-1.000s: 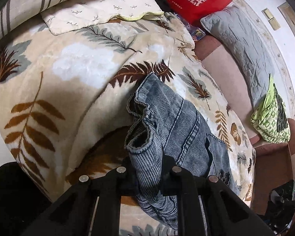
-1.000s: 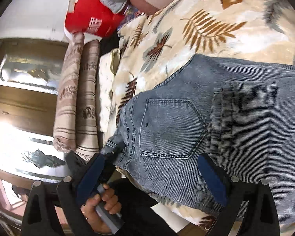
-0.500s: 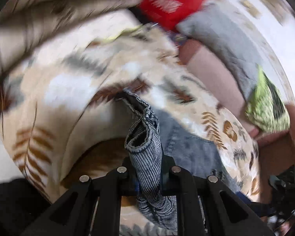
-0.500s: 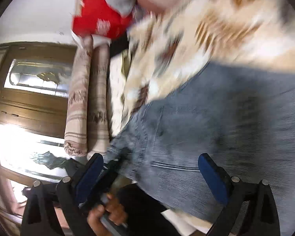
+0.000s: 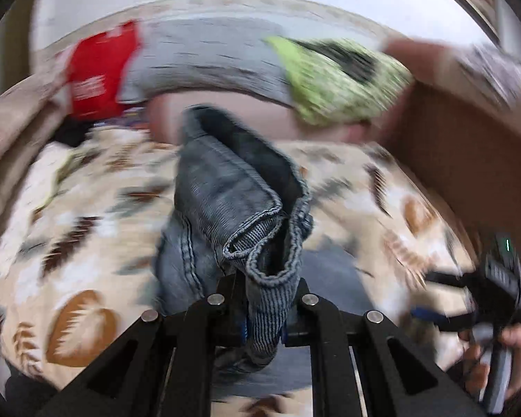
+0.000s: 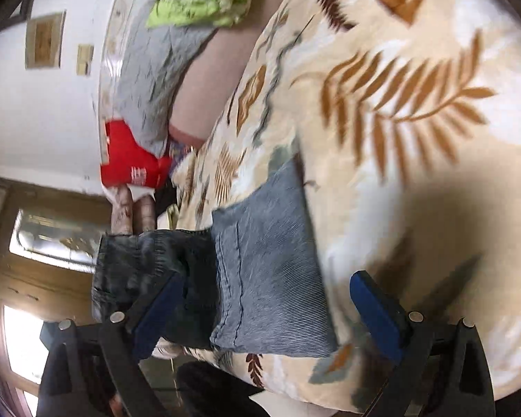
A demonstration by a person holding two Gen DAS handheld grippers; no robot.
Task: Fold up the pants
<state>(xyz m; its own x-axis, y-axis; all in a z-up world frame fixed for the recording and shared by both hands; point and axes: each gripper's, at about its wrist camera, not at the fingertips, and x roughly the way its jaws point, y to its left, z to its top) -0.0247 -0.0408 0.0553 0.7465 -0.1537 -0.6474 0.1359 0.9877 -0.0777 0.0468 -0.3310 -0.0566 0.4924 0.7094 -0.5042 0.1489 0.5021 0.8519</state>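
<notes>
- The left gripper is clenched on a bunched edge of the blue-grey ribbed denim pants, lifting it above the cream leaf-print fleece blanket.
- The right gripper hangs with jaws spread wide, grasping nothing.
- In the right wrist view the pants lie at 6 o'clock, part flat.
- Judgement: one fold is mid-way; laying down and smoothing remain.

Pants on blanket
</notes>
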